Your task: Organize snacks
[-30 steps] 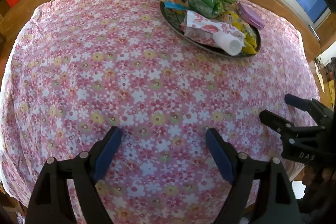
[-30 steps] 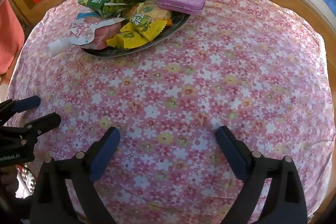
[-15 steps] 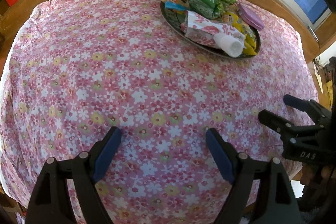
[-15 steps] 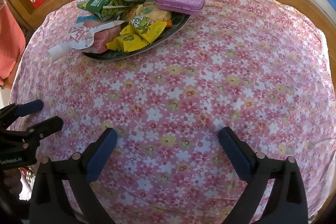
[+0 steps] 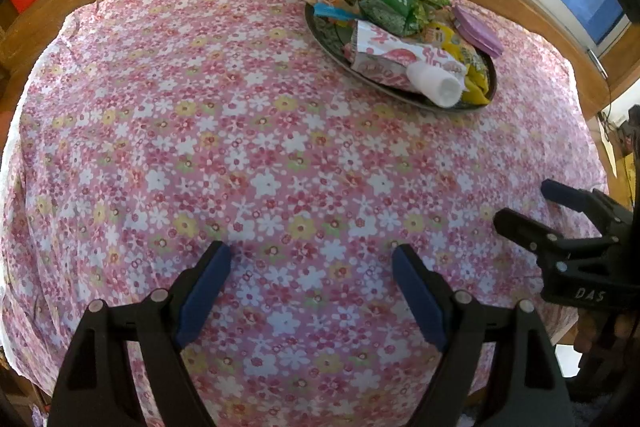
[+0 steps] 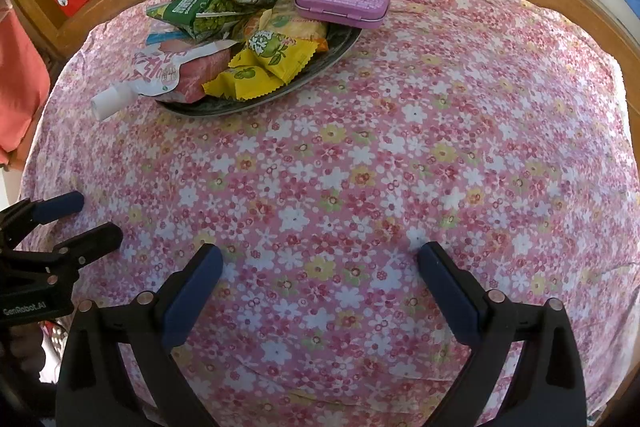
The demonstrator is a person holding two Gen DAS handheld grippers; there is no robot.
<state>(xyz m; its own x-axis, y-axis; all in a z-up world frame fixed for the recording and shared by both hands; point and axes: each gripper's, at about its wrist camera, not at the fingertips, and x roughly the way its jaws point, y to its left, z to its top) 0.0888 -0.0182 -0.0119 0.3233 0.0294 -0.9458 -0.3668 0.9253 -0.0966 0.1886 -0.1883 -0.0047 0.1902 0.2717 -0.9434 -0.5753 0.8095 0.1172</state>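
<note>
Snacks (image 6: 240, 39), all heaped on dark plate (image 6: 340, 47) at upper left of right wrist frame, none on flowered bench (image 6: 360, 187) cloth; left hand-held gripper (image 5: 310, 287) and right hand-held gripper (image 6: 320, 287) agape, empty, well apart from plate; organizing apparently complete.

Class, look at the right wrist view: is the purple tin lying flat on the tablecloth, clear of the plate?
No. The purple tin rests on the far rim of the plate, leaning against the snack packets, not flat on the tablecloth.
</note>
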